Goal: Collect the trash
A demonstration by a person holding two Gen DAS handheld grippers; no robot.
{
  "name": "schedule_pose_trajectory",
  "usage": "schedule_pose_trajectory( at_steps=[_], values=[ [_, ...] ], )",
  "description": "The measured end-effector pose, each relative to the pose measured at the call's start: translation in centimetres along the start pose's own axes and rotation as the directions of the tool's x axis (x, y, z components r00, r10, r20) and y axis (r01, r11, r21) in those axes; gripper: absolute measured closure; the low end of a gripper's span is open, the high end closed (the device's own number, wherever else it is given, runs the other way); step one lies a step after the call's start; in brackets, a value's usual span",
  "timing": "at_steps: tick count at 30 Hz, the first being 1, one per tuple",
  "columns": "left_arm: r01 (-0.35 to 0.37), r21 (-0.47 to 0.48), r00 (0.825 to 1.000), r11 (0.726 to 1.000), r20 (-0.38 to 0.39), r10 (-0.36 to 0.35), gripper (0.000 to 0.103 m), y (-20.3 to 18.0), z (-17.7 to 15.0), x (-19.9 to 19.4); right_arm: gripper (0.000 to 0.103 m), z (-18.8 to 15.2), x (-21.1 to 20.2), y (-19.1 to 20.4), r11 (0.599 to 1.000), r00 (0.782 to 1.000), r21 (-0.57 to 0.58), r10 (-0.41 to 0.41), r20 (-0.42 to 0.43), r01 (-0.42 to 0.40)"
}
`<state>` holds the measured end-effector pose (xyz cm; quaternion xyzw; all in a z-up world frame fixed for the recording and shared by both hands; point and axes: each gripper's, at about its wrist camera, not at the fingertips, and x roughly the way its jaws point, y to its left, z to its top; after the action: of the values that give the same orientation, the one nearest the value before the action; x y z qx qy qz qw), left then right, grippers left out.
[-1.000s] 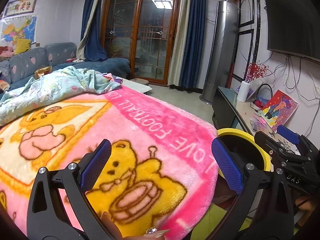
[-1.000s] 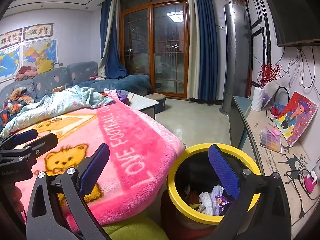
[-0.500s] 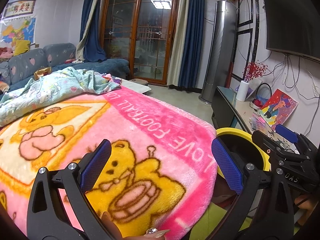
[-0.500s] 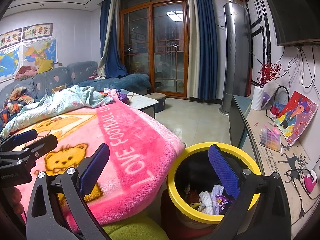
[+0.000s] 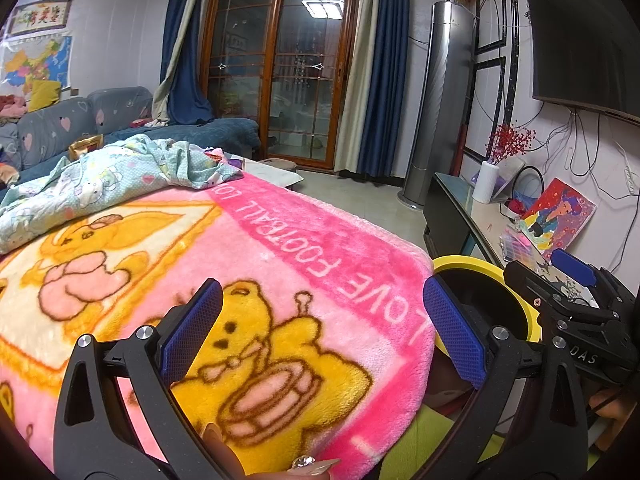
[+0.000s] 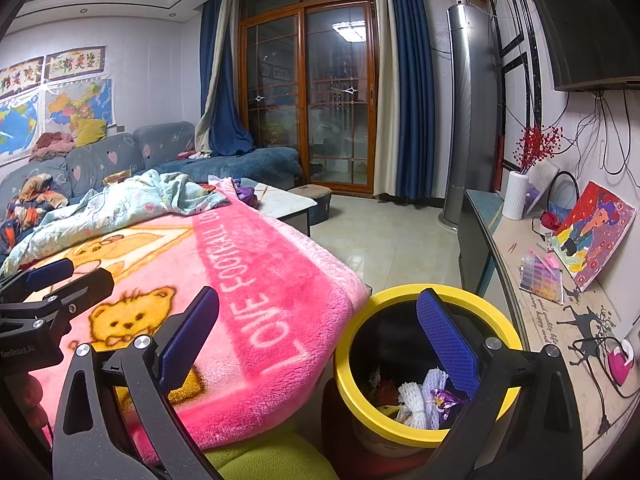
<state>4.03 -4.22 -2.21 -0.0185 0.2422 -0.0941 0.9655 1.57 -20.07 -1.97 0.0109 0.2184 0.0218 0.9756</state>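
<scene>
A yellow-rimmed trash bin [image 6: 496, 308] stands at the right corner of the pink blanket; inside lie white foam netting [image 6: 424, 396], a purple wrapper [image 6: 442, 396] and other scraps. Its rim also shows in the left wrist view [image 5: 468, 262]. My right gripper [image 6: 318, 334] is open and empty, its right finger over the bin mouth. My left gripper [image 5: 322, 330] is open and empty, low over the blanket's bear print. Each gripper shows in the other's view: the right one [image 5: 576, 312] beside the bin, the left one [image 6: 44, 300] at the left edge.
The pink "LOVE FOOTBALL" blanket [image 6: 256, 280] covers the surface, with a light blue quilt [image 5: 108, 184] bunched at its far end. A blue sofa [image 6: 120, 156] is behind. A TV console [image 6: 548, 300] with a painting and vase runs along the right wall. Tiled floor [image 6: 384, 236] lies beyond.
</scene>
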Motion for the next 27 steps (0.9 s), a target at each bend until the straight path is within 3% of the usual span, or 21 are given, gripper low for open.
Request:
schedule_pose_trajectory(
  at_steps=[14,23,27],
  values=[
    [0.001,0.000,1.000,1.000,-0.005,-0.001,0.011,-0.1,-0.1,0.0,0.007,0.0,0.0,-0.1,1.000,1.000,0.003,-0.001,-0.003,0.001],
    [-0.003,0.009,1.000,1.000,-0.015,0.003,0.011,-0.3,-0.5,0.2,0.007,-0.4,0.7,-1.7,0.997,0.998,0.058,-0.054,-0.043,0.056],
    [-0.038,-0.007,0.999,0.999,-0.022,0.038,0.011,0.0,-0.6,0.3,0.007,0.3,0.8,-1.8,0.997,0.997,0.047,-0.068,-0.026,0.069]
  ],
)
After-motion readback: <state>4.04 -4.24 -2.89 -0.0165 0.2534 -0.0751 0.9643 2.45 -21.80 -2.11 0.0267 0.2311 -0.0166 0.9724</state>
